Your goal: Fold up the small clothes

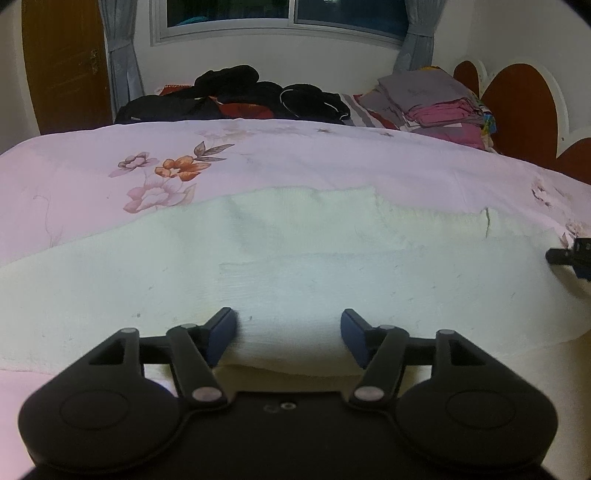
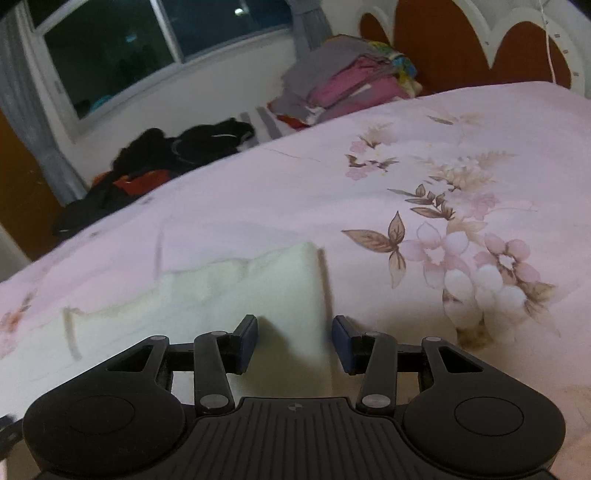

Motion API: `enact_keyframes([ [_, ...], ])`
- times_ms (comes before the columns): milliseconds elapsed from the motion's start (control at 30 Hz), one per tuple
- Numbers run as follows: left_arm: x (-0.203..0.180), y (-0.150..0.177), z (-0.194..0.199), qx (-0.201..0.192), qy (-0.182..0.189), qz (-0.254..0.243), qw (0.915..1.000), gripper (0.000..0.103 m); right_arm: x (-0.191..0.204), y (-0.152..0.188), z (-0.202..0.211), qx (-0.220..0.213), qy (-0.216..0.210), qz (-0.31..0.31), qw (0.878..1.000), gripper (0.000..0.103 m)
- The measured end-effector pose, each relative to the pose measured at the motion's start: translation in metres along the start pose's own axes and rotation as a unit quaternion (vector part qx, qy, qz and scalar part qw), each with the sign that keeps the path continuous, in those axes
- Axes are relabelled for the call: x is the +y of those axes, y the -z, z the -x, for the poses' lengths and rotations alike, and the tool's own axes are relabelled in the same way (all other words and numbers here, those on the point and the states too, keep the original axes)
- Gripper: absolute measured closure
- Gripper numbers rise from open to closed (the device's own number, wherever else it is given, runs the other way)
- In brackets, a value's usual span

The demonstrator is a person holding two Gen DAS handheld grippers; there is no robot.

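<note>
A bed (image 1: 295, 162) fills the room's middle, under a pale pink cover printed with flowers (image 1: 177, 168); behind it a white wall (image 1: 258, 51) carries a wide window (image 1: 288, 14), its panes dark, with grey curtains (image 1: 120, 55) at both sides; a brown wooden door (image 1: 62, 62) stands at the left; at the right a headboard (image 1: 517, 96) of red-brown rounded panels edged in white; dark clothes (image 1: 236, 96) lie heaped along the far edge, beside a stack of folded grey and pink bedding (image 1: 439, 103); the light is dim and indoor.
</note>
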State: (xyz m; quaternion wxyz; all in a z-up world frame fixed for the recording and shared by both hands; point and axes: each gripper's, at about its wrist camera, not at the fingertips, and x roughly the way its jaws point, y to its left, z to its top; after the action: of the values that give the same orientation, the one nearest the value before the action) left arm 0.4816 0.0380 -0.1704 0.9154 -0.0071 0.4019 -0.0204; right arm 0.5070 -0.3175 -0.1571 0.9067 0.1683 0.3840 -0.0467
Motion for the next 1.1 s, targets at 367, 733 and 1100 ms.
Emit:
enact_keyframes([
  [367,0.013,0.002,0.011,0.01,0.007,0.03,0.9995,0.033,0.005,0.02,0.047,-0.034,-0.001,0.07,0.997,0.073],
  [733,0.03,0.005,0.037,0.007,0.003,0.04,0.9992,0.033,-0.009,0.056,0.06,0.001,0.035,0.071,0.997,0.073],
  [1100,0.121,0.027,0.083,0.016,-0.033,0.143,0.9891,0.032,0.031,0.057,0.098,-0.02,0.01,0.072,0.997,0.073],
])
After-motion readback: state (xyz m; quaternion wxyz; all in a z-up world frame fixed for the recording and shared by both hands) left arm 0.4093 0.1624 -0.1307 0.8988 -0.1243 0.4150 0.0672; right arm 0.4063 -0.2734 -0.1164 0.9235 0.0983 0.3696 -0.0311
